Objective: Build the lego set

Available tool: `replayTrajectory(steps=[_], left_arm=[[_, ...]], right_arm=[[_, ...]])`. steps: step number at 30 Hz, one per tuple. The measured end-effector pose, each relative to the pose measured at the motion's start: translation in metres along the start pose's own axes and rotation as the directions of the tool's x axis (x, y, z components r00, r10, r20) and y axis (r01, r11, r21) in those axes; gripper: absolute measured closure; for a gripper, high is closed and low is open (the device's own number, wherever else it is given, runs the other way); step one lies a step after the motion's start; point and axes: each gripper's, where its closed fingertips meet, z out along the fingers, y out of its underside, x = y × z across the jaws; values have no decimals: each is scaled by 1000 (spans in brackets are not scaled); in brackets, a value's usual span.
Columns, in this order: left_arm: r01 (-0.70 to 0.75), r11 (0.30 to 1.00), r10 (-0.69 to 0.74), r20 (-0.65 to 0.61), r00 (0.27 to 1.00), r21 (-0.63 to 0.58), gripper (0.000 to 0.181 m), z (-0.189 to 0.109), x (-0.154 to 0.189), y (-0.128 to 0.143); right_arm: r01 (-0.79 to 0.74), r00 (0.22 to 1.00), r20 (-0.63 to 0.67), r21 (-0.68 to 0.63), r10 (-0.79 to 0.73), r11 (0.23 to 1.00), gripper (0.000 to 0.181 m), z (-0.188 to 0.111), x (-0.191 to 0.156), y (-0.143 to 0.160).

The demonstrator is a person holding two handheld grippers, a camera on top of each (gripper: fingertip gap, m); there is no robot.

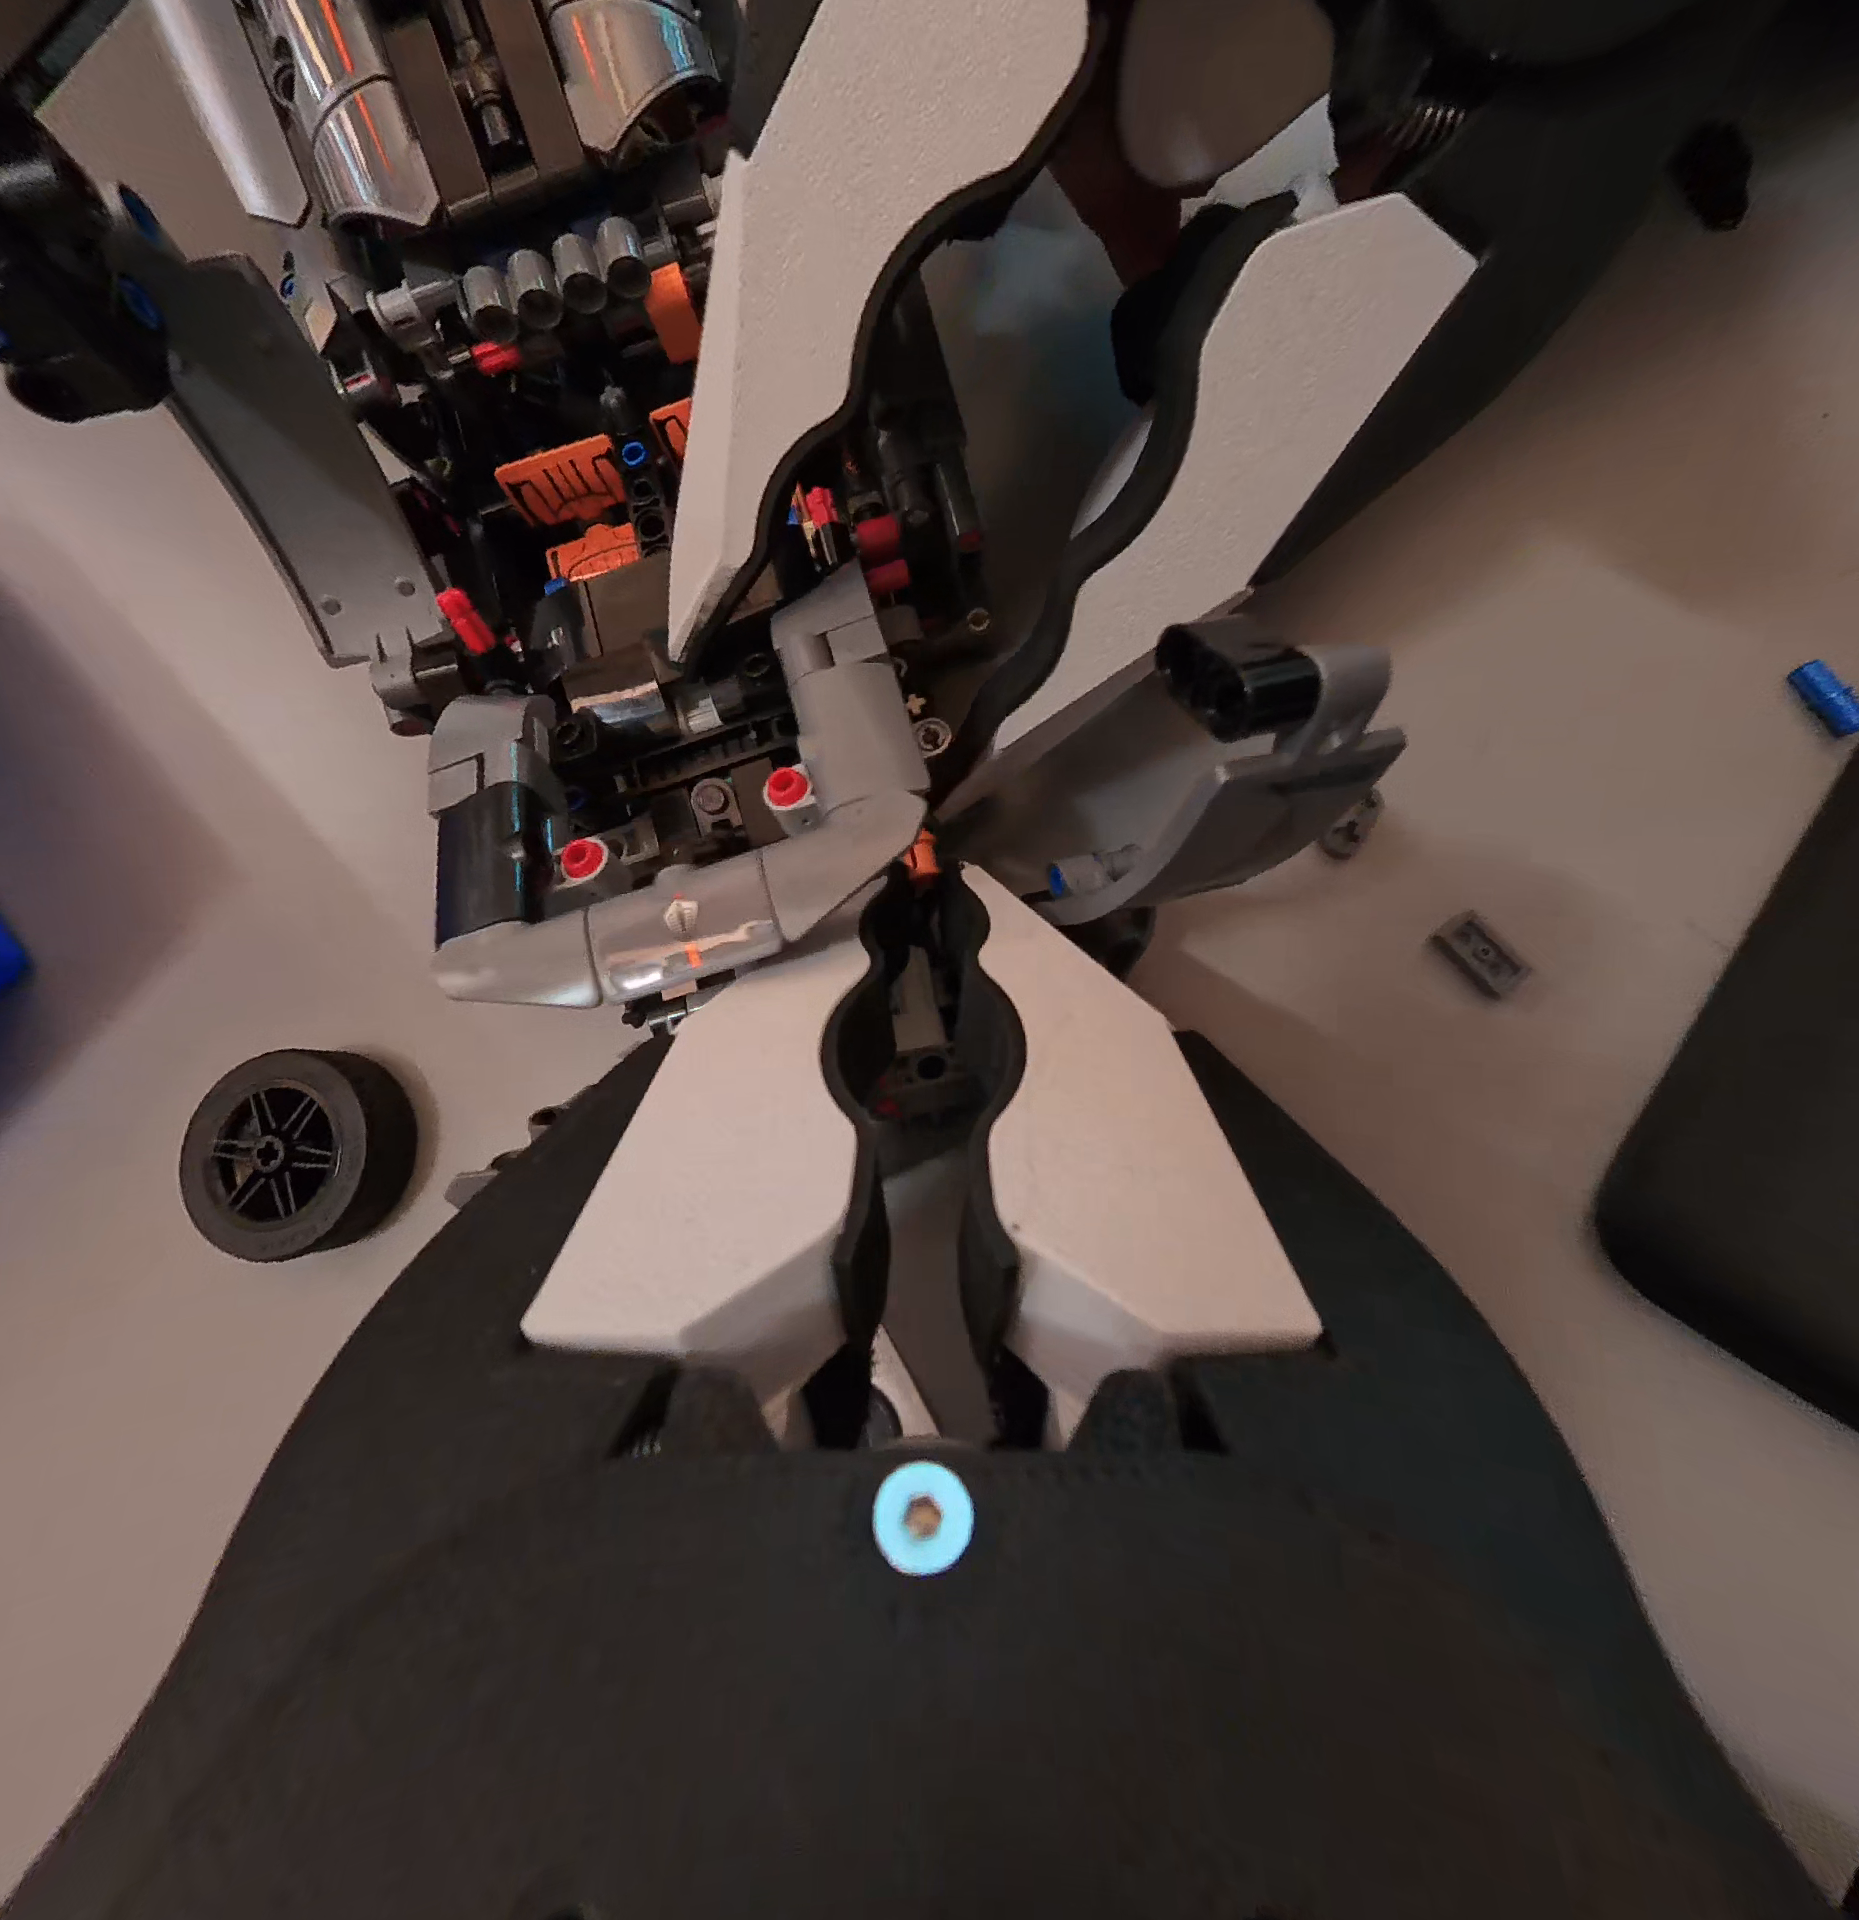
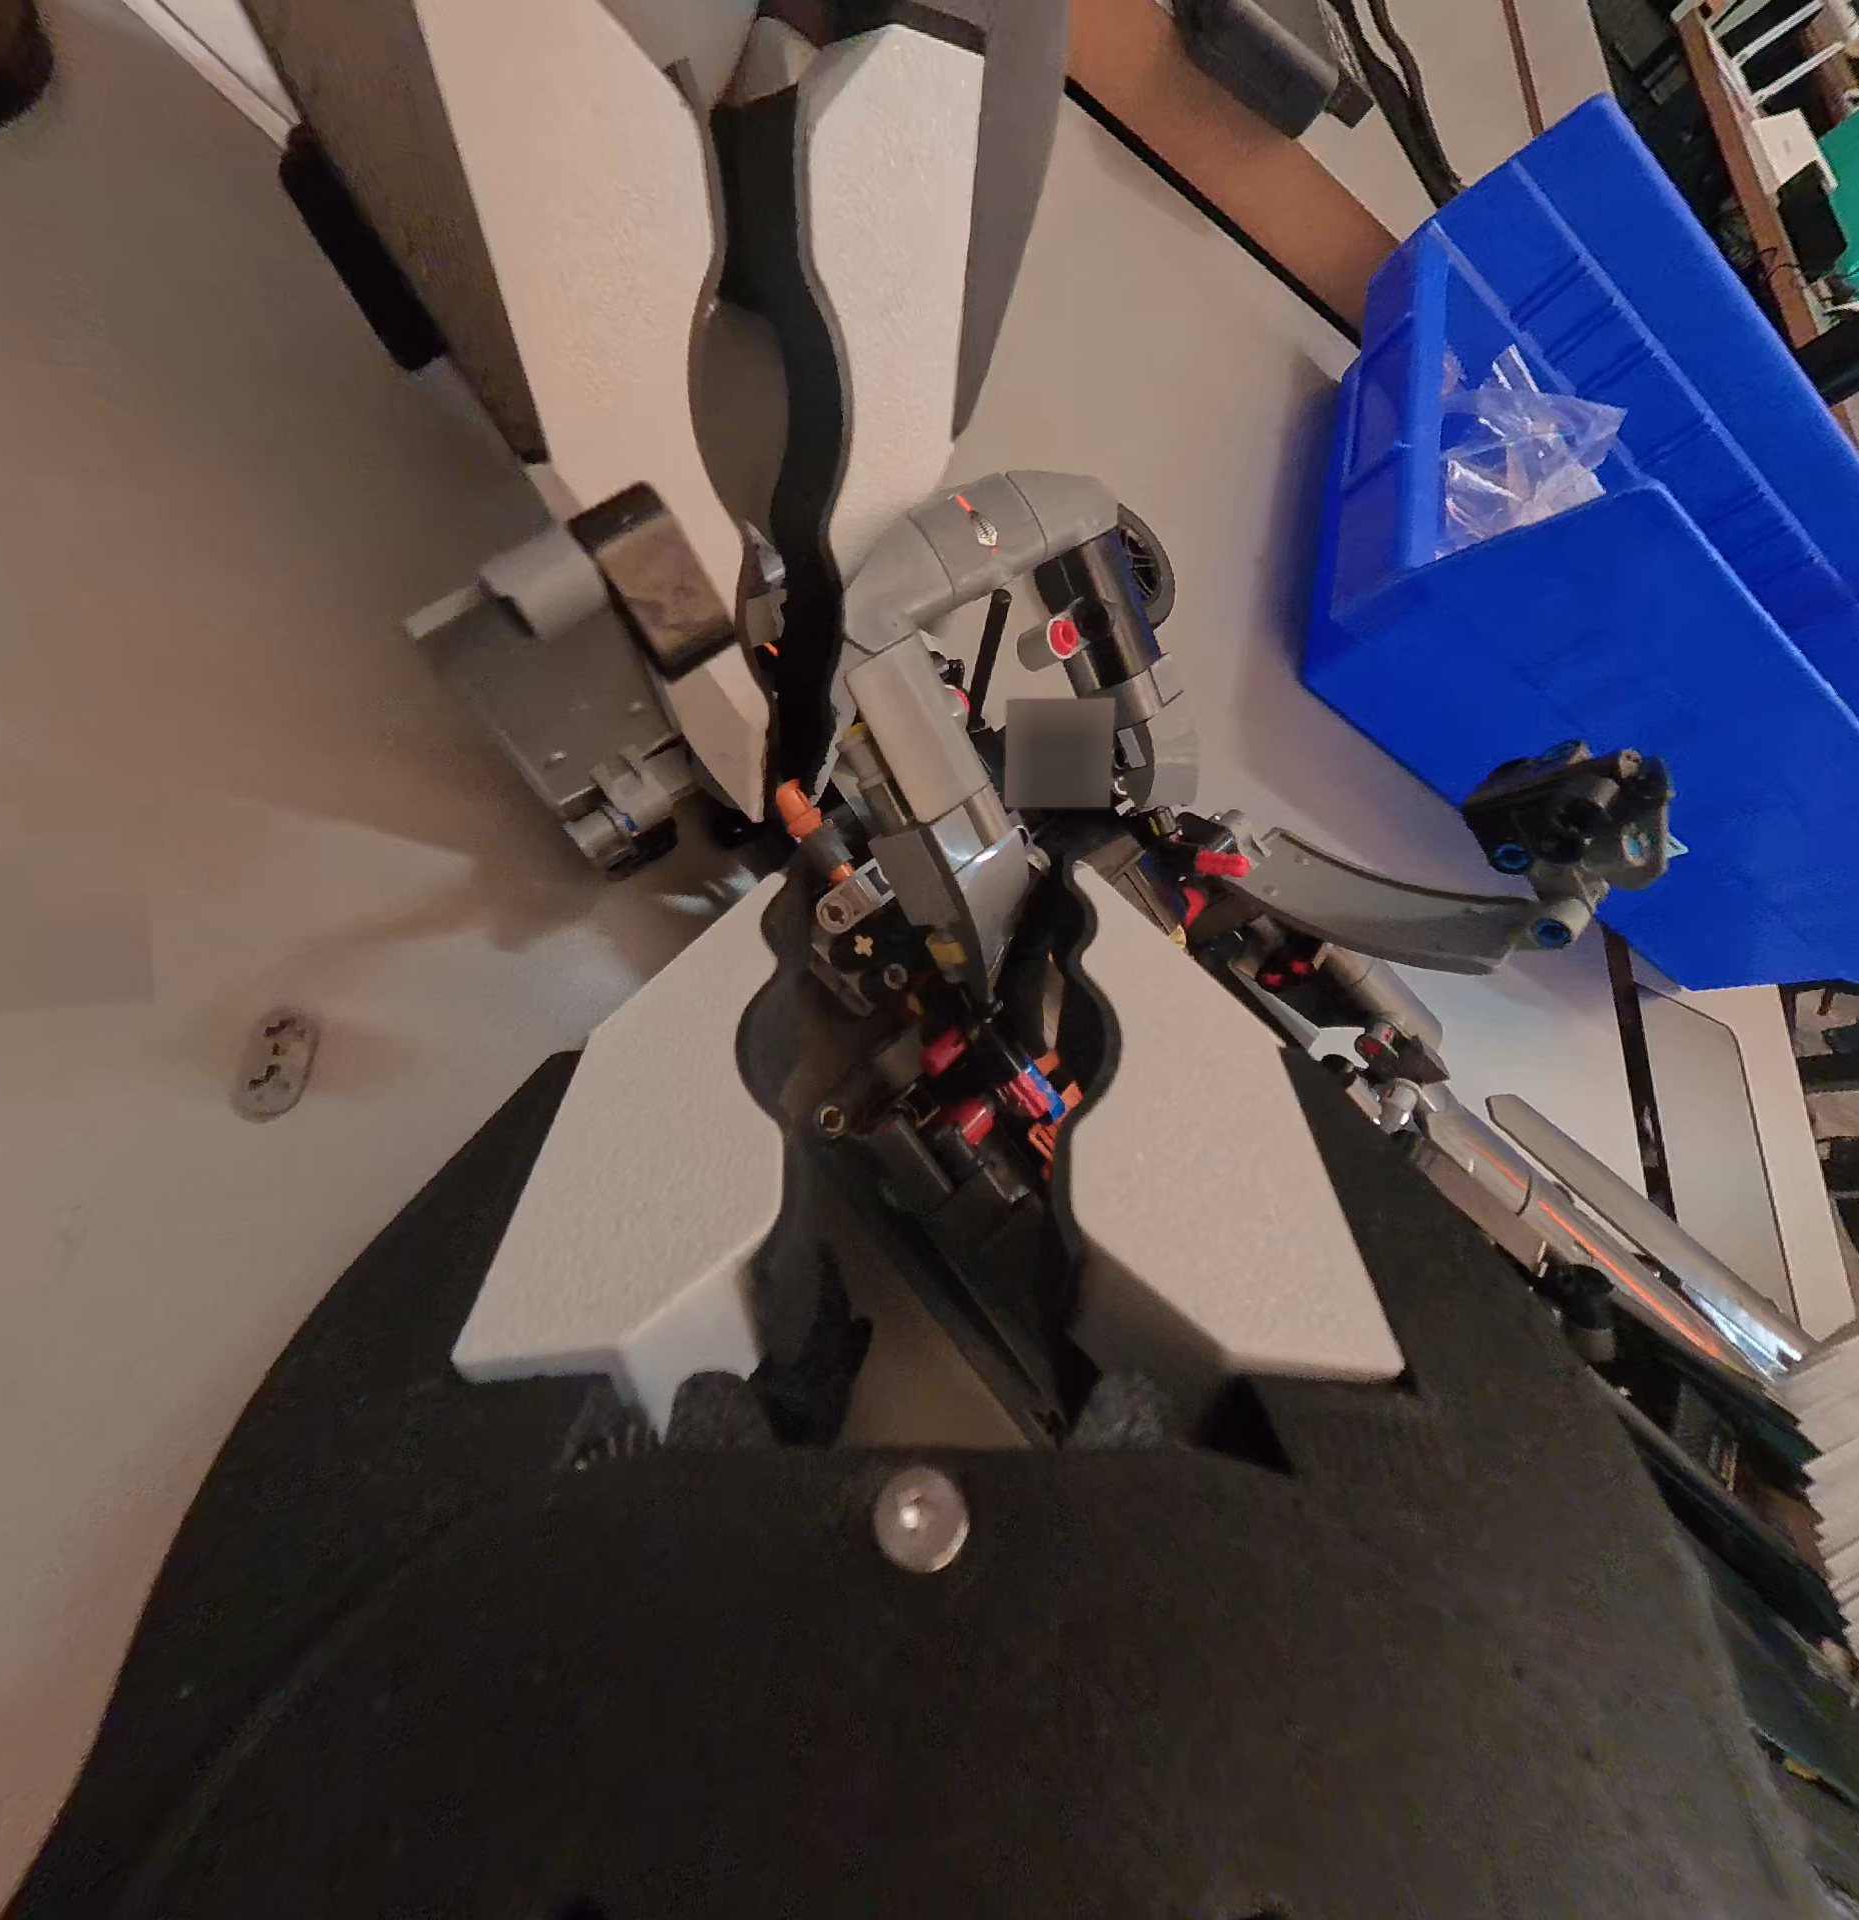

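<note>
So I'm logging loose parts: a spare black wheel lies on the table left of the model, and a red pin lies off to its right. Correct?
Not quite: the pin to the right is blue, not red, as the left wrist view shows. The black wheel does lie on the table left of the model.

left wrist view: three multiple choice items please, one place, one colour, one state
1. Where is the loose wheel?
A on the table
B on a shelf
C in a bin
2. What colour is the pin at the left gripper tips?
A green
B orange
C white
3. How is the left gripper?
A wide open
B out of view
C shut on the pin
Key: 1 A, it lies flat on the table beside the car; 2 B, the pin is orange; 3 C, the fingertips pinch it.
</note>
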Motion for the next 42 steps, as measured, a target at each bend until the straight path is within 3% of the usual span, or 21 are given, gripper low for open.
replayTrajectory(steps=[15,20,29,37,42], left_arm=[[86,995,-86,9,996,49,177,0,0,1],[59,998,-59,45,997,13,178,3,-1,-2],[6,999,-14,141,990,54,179,2,4,-1],[25,1000,-25,-16,1000,9,180,-1,-2,0],[81,994,-81,-8,997,72,179,-1,-3,1]], right_arm=[[6,1000,8,3,-6,1000,137,0,-1,-1],[11,1000,6,-6,-11,1000,141,0,-1,0],[21,1000,23,5,-21,1000,140,-2,-4,0],[9,1000,17,11,-9,1000,142,-2,-2,0],[16,1000,22,11,-16,1000,143,-1,-2,0]])
